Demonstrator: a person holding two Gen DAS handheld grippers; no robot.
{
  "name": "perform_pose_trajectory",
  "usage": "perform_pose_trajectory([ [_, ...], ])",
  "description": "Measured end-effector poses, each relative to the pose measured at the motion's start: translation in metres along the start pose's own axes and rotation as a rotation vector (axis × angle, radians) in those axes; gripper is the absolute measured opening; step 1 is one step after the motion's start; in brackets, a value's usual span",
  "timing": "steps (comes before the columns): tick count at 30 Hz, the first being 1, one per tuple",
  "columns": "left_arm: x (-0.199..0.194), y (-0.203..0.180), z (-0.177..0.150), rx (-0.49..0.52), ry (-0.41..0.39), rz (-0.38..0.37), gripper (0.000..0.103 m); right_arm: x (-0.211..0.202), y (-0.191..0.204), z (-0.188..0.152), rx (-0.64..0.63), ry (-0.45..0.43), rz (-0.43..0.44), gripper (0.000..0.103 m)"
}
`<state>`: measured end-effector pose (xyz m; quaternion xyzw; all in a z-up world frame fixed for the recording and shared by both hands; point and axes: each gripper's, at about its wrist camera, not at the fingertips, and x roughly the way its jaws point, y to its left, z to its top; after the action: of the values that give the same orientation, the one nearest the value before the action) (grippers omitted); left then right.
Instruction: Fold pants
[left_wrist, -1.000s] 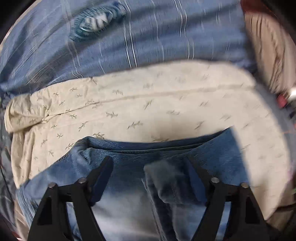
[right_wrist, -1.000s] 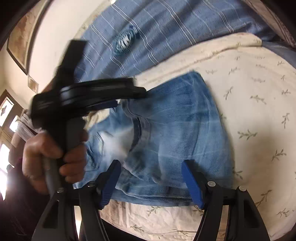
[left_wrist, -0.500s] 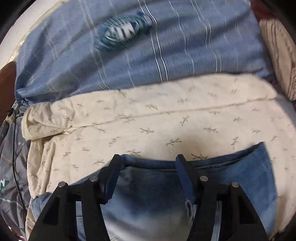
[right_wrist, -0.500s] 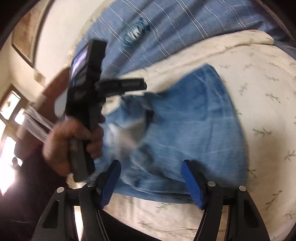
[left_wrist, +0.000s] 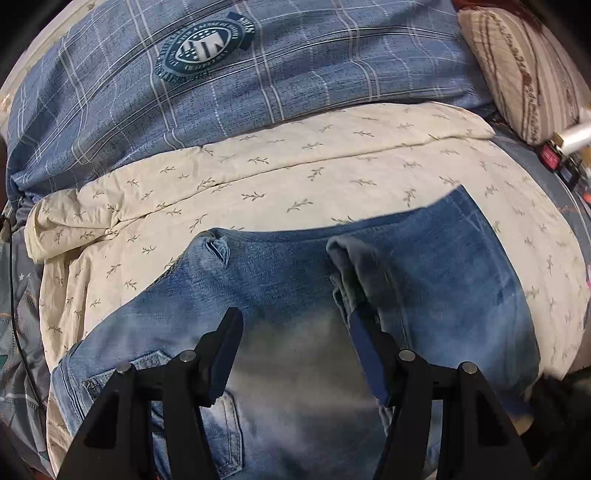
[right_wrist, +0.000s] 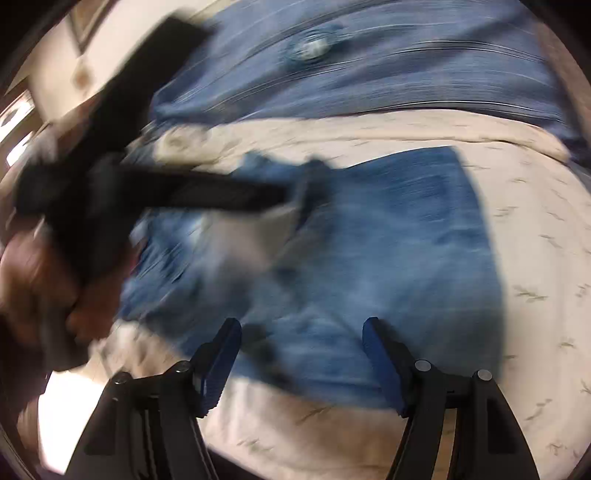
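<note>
Jeans (left_wrist: 295, 295) now spread wider beneath left gripper (left_wrist: 295, 347).

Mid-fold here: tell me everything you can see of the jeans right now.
The jeans are faded blue denim, paler in the middle, lying partly folded on the cream leaf-print sheet. A pocket shows at lower left, a small loop near the top edge, and a bunched fold rises in the middle. The far right corner lies flat and square. The left gripper hovers over them, jaws apart, right finger beside the bunched fold. The right gripper is open above their near edge; that view is blurred.
</note>
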<state>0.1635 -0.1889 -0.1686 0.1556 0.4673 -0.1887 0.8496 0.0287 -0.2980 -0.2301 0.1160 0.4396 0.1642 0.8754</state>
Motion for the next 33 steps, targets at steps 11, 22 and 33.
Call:
perform_pose_trajectory([
  [11,0.03,-0.016,0.02,0.047,0.041,0.071,0.064,-0.002,0.001,-0.02,0.004,0.092,0.191,0.073],
  [22,-0.006,0.019,0.01,-0.021,-0.02,0.025,0.068,-0.036,-0.002,-0.008,0.058,-0.113,0.241,0.073],
  [33,-0.05,0.098,-0.074,-0.127,-0.035,0.075,0.068,0.014,0.019,-0.004,0.028,0.047,0.181,0.074],
])
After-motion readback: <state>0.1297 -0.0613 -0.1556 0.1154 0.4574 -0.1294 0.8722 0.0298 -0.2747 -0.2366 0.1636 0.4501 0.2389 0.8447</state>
